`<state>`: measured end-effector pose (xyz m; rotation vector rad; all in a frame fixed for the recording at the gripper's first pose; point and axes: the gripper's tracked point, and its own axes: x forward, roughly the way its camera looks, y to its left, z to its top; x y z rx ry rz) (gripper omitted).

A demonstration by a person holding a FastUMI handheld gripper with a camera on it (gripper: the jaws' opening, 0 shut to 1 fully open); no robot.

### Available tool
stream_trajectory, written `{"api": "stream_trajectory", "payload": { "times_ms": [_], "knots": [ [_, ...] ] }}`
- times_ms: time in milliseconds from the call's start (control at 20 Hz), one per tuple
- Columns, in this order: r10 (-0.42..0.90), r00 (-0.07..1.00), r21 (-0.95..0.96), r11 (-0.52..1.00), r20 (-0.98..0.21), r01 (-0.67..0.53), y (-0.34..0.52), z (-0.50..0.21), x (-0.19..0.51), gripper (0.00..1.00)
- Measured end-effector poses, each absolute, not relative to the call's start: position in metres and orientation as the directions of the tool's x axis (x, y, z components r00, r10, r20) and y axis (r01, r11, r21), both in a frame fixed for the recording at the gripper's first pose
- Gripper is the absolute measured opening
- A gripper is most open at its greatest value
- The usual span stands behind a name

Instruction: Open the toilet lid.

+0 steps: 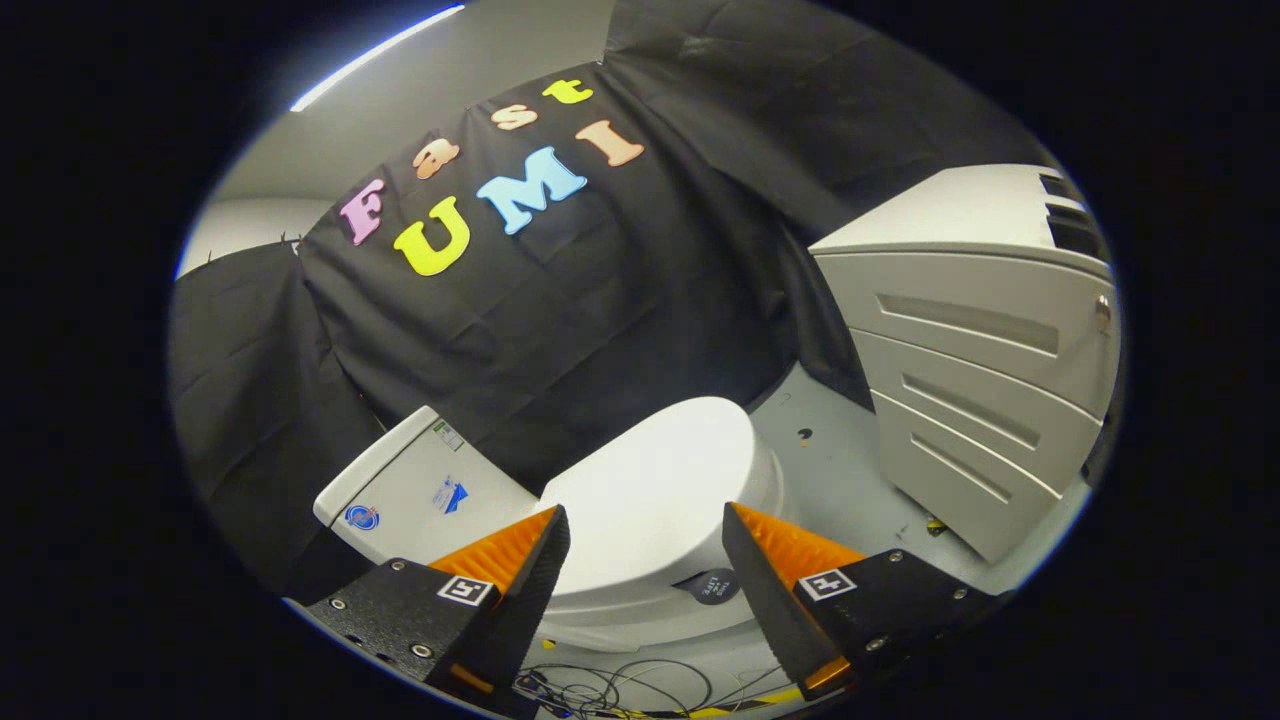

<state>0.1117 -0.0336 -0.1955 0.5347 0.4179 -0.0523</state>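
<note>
The tool [645, 530] is held with its fingers [520, 560] set wide apart; nothing is gripped or touched. The toilet [650, 520] is seen just ahead, between the fingers, with its lid [655, 480] lying closed. The tank [410, 490] is seen behind it, against the cloth wall; stickers are carried on it, but their writing is too small to be read. A dark round tag [712, 586] on the toilet's front is marked with blurred writing. A drawer cabinet [980, 370] stands beside the toilet. Loose wires [600, 690] lie on the floor [840, 470] below the fingers.
</note>
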Motion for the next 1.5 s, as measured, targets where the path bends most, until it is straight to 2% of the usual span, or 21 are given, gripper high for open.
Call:
{"api": "stream_trajectory", "payload": {
  "times_ms": [600, 850, 1150, 1350, 1450, 1500],
  "knots": [
    [0.196, 0.839, 0.696, 0.667, -0.508, 0.266, -0.031, -0.272, 0.122, 0.94],
    [0.169, 0.845, 0.773, 0.523, -0.507, 0.359, -0.031, -0.293, 0.121, 0.94],
    [0.119, 0.833, 0.780, 0.441, -0.541, 0.444, -0.030, -0.315, 0.125, 0.91],
    [0.120, 0.836, 0.807, 0.364, -0.536, 0.465, -0.028, -0.327, 0.126, 0.83],
    [0.125, 0.831, 0.813, 0.325, -0.543, 0.482, -0.024, -0.334, 0.131, 0.77],
    [0.128, 0.831, 0.819, 0.305, -0.541, 0.486, -0.022, -0.335, 0.132, 0.70]
  ]
}}
